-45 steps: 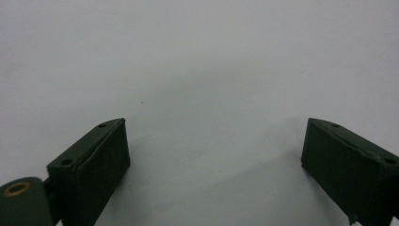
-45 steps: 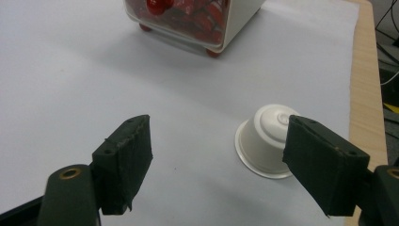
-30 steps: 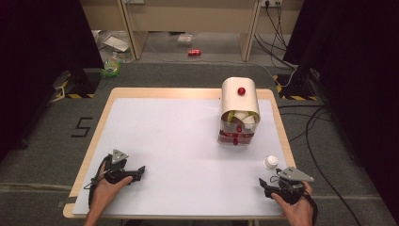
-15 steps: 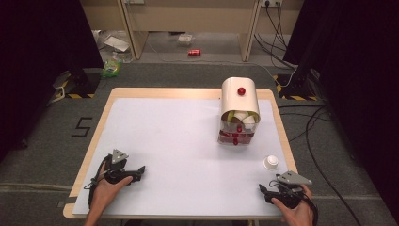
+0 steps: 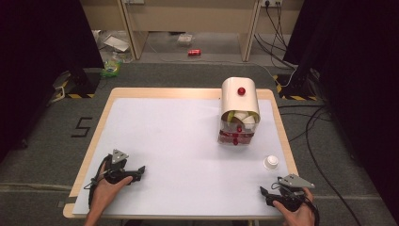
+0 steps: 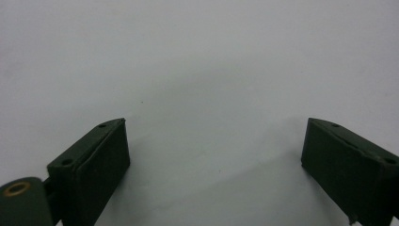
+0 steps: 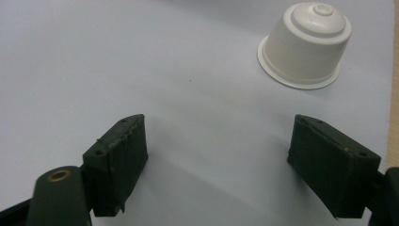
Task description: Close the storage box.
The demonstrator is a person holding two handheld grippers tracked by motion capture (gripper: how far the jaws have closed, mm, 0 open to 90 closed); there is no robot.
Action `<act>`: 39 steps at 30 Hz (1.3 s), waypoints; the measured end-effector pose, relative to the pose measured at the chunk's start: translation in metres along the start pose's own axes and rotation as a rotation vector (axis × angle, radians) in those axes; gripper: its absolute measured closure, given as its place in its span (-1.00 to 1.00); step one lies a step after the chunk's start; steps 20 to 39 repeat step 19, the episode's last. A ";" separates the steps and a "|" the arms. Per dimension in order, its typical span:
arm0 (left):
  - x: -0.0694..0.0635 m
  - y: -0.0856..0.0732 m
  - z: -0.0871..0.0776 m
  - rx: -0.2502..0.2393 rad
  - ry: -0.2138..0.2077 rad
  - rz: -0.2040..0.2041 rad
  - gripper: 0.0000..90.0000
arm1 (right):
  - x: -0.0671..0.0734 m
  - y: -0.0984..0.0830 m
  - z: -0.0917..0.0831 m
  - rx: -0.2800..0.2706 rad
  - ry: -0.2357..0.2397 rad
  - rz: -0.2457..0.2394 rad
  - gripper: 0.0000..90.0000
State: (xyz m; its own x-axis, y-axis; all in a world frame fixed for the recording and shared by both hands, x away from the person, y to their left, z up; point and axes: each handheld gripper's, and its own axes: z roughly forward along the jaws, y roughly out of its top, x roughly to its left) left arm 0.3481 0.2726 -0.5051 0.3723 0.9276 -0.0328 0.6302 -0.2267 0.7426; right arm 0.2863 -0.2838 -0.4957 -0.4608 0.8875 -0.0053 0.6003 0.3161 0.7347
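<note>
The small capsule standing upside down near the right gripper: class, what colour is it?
The capsule is plain creamy white, clearest in the right gripper view.

The right gripper (image 5: 269, 194) has drawn back from the capsule (image 5: 271, 162) toward the table's (image 5: 188, 136) near edge, at 6 o'clock in the high view. One second ago it sat just beside the capsule; now the two are apart. Its jaws have just been opening, and nothing lies between them; in the right gripper view the capsule (image 7: 306, 44) stands on its rim at about 1 o'clock beyond the open jaws, clear of both pads.
</note>
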 end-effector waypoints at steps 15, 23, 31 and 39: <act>0.000 0.000 0.000 0.000 0.001 0.001 -0.83 | 0.001 -0.005 0.000 -0.032 -0.002 0.005 -0.55; 0.000 0.000 0.000 0.000 0.002 0.002 -0.84 | 0.000 -0.005 0.000 -0.034 -0.001 0.003 -0.55; 0.000 0.000 0.000 0.000 0.002 0.002 -0.84 | 0.000 -0.005 0.000 -0.034 -0.001 0.003 -0.55; 0.000 0.000 0.000 0.000 0.002 0.002 -0.84 | 0.000 -0.005 0.000 -0.034 -0.001 0.003 -0.55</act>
